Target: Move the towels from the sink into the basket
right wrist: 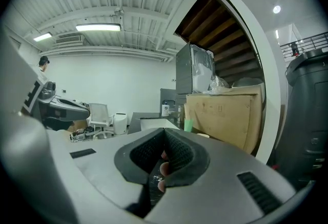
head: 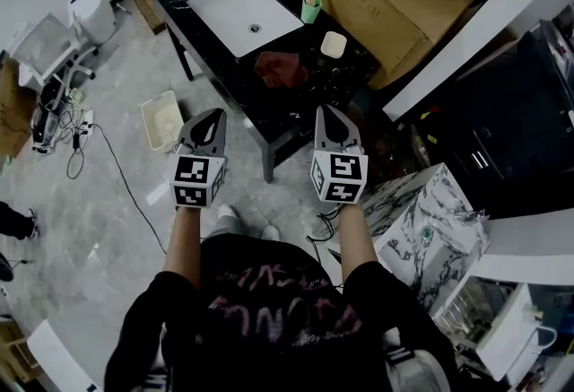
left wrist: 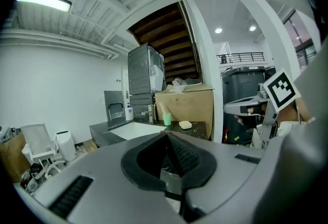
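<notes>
I hold the left gripper (head: 215,115) and the right gripper (head: 326,111) side by side short of the black marble counter (head: 305,99), each with its jaws pressed together and nothing between them. The crumpled dark red towel (head: 281,69) lies on the counter just beside the white rectangular sink (head: 235,9), not in it. The white perforated plastic basket (head: 162,119) sits on the grey floor (head: 117,202) left of the counter.
</notes>
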A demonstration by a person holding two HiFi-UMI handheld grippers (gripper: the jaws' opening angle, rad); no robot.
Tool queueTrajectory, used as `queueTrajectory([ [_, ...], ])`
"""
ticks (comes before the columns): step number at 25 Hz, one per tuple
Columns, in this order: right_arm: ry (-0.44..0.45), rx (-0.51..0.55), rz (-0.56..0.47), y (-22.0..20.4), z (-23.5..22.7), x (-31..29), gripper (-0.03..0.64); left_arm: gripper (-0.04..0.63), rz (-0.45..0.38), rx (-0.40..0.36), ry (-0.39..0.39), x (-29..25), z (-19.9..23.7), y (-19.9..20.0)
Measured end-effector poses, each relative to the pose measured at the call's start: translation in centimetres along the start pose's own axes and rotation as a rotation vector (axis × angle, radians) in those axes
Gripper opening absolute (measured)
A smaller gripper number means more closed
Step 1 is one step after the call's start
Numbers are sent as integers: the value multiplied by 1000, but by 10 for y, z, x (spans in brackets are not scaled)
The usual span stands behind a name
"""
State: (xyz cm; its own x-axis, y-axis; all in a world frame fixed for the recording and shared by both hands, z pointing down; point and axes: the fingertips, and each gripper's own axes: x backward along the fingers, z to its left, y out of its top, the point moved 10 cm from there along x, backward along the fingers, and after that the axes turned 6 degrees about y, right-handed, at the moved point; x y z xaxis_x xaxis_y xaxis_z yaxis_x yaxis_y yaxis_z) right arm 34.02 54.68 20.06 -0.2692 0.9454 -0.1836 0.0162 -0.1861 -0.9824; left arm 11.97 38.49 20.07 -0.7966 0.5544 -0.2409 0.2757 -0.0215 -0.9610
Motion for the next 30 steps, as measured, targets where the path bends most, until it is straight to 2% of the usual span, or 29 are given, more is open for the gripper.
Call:
queueTrajectory([
  [16, -35, -25, 46, 0, -8, -89, 15, 17, 30, 58, -70, -85, 51, -6],
  [25, -16, -10, 83, -3, -13, -130, 17, 17, 47, 58, -80, -104, 62, -10],
  [30, 42, -10, 121, -10, -12, -156, 95, 17, 70, 59, -65, -104, 69, -17],
])
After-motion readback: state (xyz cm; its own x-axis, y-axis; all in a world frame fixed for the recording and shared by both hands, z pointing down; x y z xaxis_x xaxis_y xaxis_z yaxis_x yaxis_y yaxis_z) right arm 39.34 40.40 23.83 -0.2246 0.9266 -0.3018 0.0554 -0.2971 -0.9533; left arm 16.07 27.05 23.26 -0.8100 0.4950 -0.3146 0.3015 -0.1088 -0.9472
